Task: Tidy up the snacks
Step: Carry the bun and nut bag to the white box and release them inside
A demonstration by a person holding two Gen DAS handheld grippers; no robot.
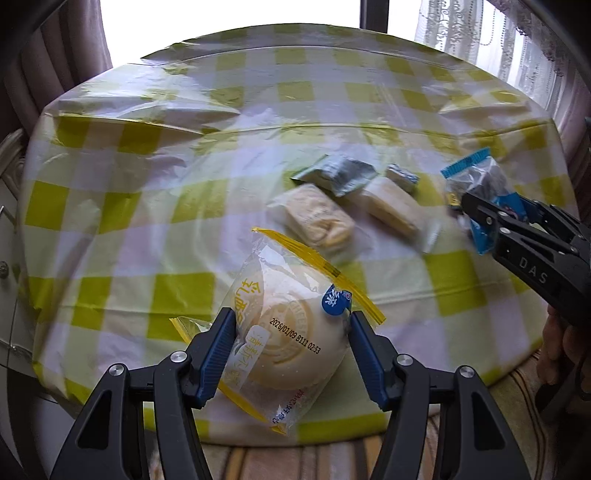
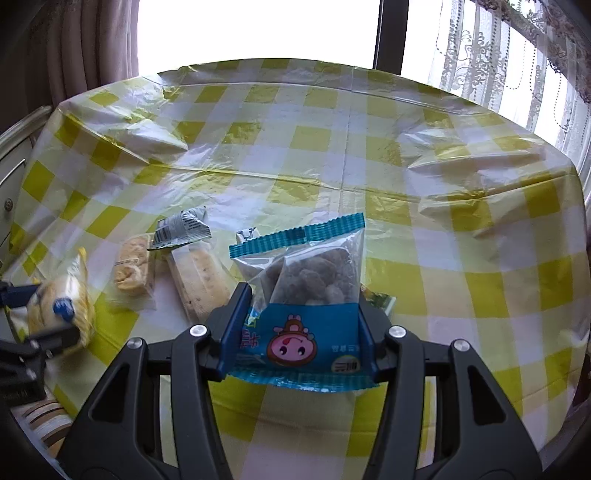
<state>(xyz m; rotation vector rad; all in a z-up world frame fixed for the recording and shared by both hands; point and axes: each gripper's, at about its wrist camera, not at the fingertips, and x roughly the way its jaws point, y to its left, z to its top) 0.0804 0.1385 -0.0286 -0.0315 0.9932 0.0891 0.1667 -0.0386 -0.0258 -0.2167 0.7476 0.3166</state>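
The left gripper (image 1: pixel 290 350) has its jaws closed on a round bun packet (image 1: pixel 291 343) above the near edge of the checked tablecloth (image 1: pixel 147 192). The right gripper (image 2: pixel 301 332) grips a blue snack bag (image 2: pixel 306 295), to the right of the wafer packet (image 2: pixel 201 284).

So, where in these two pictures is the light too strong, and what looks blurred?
Left wrist view: window blown out white, glare on the tablecloth, right gripper slightly smeared. Right wrist view: window equally white, left gripper and its bun packet blurred at the edge.
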